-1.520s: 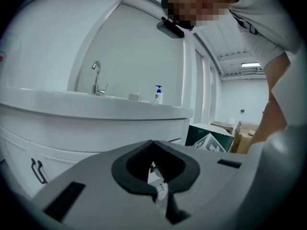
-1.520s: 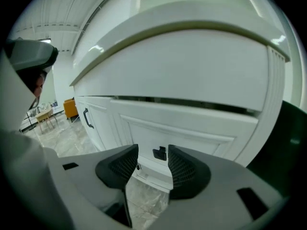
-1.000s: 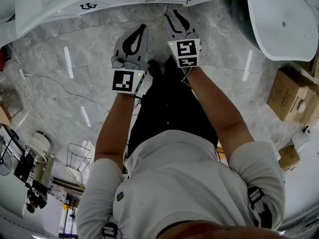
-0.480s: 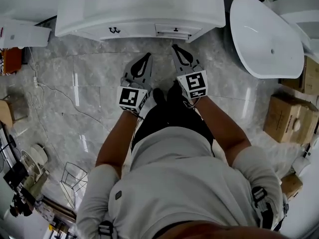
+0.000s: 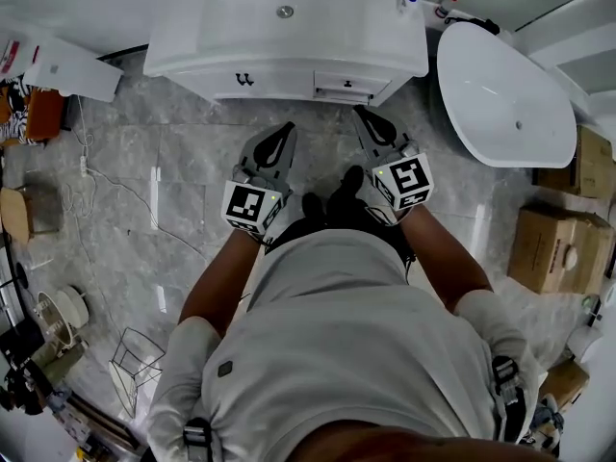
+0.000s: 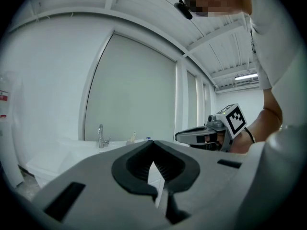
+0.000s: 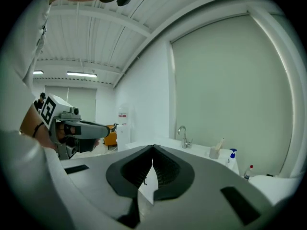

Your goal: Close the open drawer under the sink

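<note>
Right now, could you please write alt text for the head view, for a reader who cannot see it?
From above, a person holds the left gripper and right gripper, both shut and empty, toward a white sink cabinet, short of its drawer. A white bathtub stands at the right.

**Operator and hand-held rig: clothing and markings**

Light grey short-sleeved shirt point(image 5: 337, 335). Black trousers point(image 5: 327, 221). Black buckled straps point(image 5: 507, 397) at both shoulders. Left gripper point(image 5: 281, 135) and right gripper point(image 5: 366, 115): pale grey shells with black ribbed jaw pads. Each carries a white cube point(image 5: 252, 205) printed with black square markers.
</note>
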